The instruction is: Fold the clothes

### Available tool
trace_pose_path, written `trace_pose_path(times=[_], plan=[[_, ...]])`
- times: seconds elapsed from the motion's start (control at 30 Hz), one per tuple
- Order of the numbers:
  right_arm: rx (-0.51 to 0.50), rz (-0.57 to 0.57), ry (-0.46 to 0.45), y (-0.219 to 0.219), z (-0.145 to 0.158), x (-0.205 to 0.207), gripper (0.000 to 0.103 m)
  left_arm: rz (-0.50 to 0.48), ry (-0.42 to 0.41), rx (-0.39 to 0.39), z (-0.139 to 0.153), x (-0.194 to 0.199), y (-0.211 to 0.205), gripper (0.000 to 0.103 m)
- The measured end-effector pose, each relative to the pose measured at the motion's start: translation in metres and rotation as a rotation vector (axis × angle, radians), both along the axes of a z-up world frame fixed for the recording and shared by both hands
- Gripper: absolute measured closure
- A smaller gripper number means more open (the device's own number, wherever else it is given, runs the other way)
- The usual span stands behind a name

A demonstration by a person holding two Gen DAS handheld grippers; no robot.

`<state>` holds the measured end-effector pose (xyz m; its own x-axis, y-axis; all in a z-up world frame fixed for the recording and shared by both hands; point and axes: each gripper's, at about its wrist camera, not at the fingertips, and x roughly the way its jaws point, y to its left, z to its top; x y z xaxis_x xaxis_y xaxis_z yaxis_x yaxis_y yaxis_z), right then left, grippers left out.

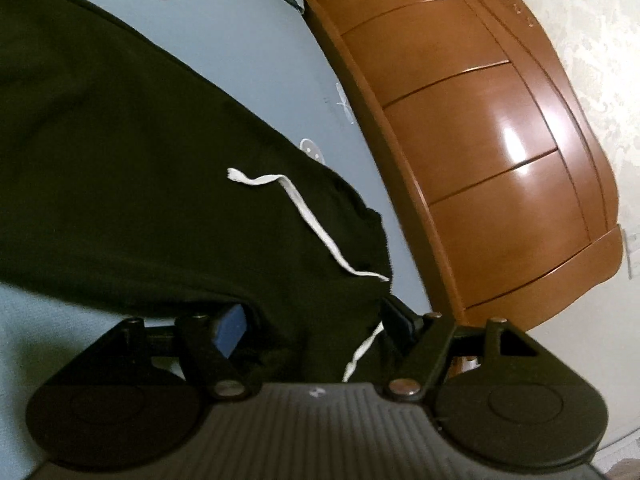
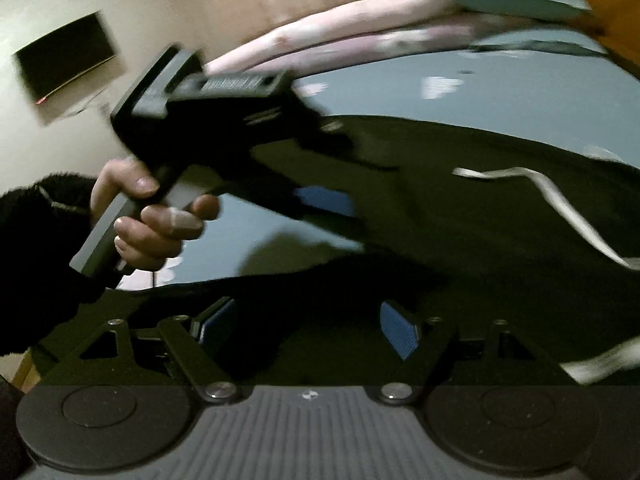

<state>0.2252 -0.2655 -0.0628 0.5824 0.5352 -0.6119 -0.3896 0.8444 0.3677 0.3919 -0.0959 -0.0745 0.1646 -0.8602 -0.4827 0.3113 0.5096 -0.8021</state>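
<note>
Dark green garment (image 1: 132,184) spread flat across the pale blue bedsheet (image 1: 248,40), white drawstring (image 1: 304,216) trailing over it toward five o'clock. Left gripper (image 1: 316,320) low over the waistband end, fingers wide, cloth bunched between the blue pads (image 1: 230,330) yet not pinched. Wooden headboard (image 1: 500,152) curving off at three o'clock. From the right wrist view: right gripper (image 2: 308,330) spread wide above the near dark fold, nothing clamped. Left gripper's black body up at ten o'clock, a hand (image 2: 148,216) wrapped round its handle. Pink and grey bedding (image 2: 360,28) blurred at twelve o'clock
</note>
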Motion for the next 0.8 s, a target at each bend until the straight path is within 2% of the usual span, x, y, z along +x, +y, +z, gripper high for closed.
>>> trace_pose_path(times=[0.07, 0.17, 0.3, 0.4, 0.5, 0.6, 0.7, 0.8], plan=[[0.006, 0.057, 0.016, 0.012, -0.01, 0.018, 0.02, 0.004, -0.006, 0.008, 0.0, -0.002, 0.002, 0.03], [-0.029, 0.055, 0.063, 0.023, -0.034, 0.044, 0.019, 0.006, 0.003, 0.017, -0.002, -0.003, 0.006, 0.03], [0.022, 0.072, 0.022, 0.024, -0.039, 0.049, 0.016, 0.02, -0.002, 0.016, -0.001, -0.007, 0.012, 0.03], [0.016, 0.056, 0.04, 0.021, -0.031, 0.04, 0.016, 0.032, -0.018, 0.034, 0.001, -0.014, 0.019, 0.029], [0.035, 0.031, 0.052, 0.01, -0.021, 0.019, 0.016, 0.033, -0.035, 0.093, 0.003, -0.028, 0.03, 0.029], [0.038, -0.012, 0.057, -0.004, -0.012, -0.003, 0.016, 0.0, -0.04, 0.115, 0.001, -0.049, 0.04, 0.028], [0.035, -0.069, 0.061, -0.02, -0.009, -0.015, 0.016, -0.006, -0.02, 0.123, -0.011, -0.067, 0.047, 0.027], [0.041, -0.118, 0.053, -0.029, -0.007, -0.015, 0.017, 0.043, 0.021, 0.179, -0.032, -0.075, 0.058, 0.029]])
